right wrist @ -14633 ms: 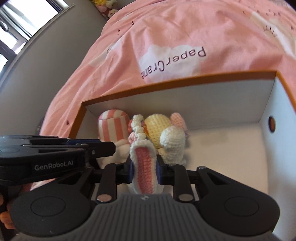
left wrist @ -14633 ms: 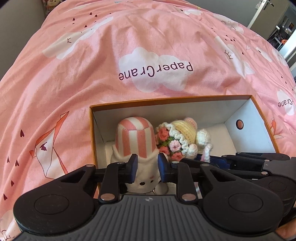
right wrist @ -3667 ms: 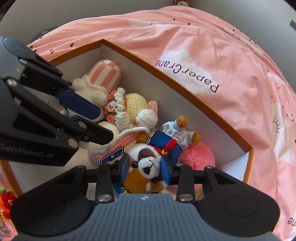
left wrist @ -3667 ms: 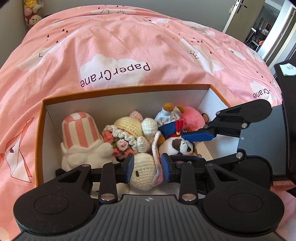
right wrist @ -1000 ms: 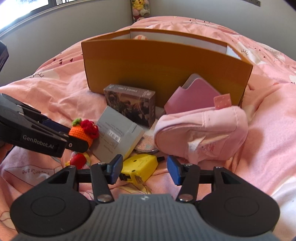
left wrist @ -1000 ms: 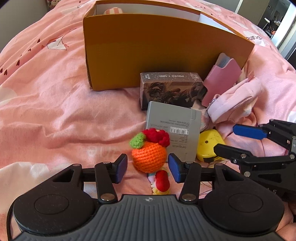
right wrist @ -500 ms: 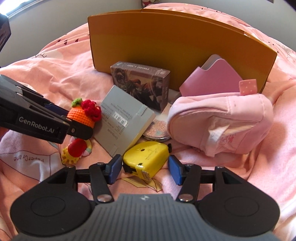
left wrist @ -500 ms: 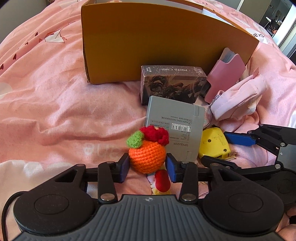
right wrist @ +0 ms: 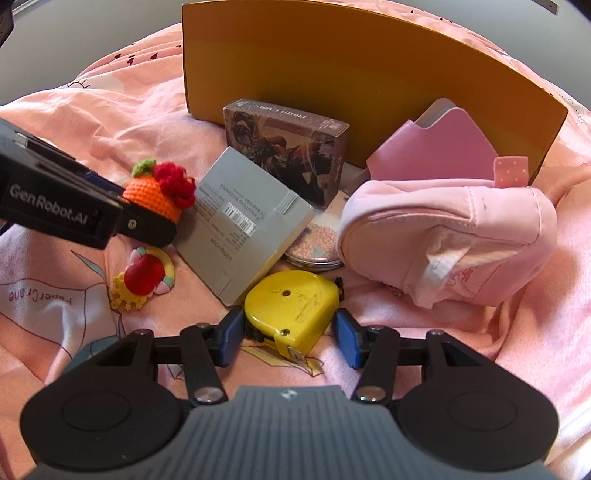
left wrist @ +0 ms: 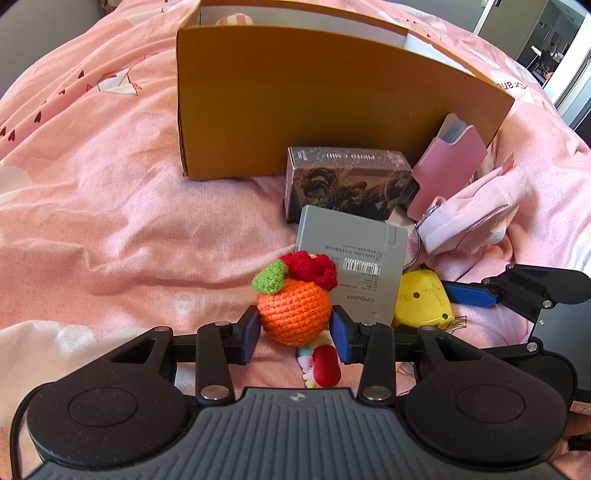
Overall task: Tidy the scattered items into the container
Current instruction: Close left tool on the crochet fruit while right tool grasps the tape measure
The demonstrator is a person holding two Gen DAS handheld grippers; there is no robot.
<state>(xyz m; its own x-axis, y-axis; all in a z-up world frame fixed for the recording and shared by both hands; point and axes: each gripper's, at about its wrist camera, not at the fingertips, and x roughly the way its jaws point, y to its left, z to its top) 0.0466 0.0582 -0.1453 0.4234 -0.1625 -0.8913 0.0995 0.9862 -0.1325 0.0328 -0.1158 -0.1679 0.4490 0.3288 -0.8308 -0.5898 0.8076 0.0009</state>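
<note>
Covering the whole bed is a pink duvet (left wrist: 110,206) printed with white clouds and small dark hearts; a grey wall runs behind it, and a doorway shows at the far right of the left wrist view. An orange box (left wrist: 314,110) stands on the duvet with its tall near wall facing the cameras, and the top of a striped toy (left wrist: 234,19) peeks over its rim.

Scattered just in front of the box are a dark card box (right wrist: 286,147), a grey notebook (right wrist: 243,225) leaning on it, a pink card holder (right wrist: 436,147) propped against the box wall, a pink cap (right wrist: 454,236), a round compact (right wrist: 316,243) partly under the notebook and cap, and a red-and-yellow charm (right wrist: 146,275).

The left tool (left wrist: 295,332) is low over the duvet, its blue pads touching both sides of a crochet orange (left wrist: 293,314) and pinching it. The right tool (right wrist: 290,339) is also low, beside it, with its pads spread to either side of a yellow tape measure (right wrist: 291,310); a small gap shows on the right side, so it is not yet gripped.
</note>
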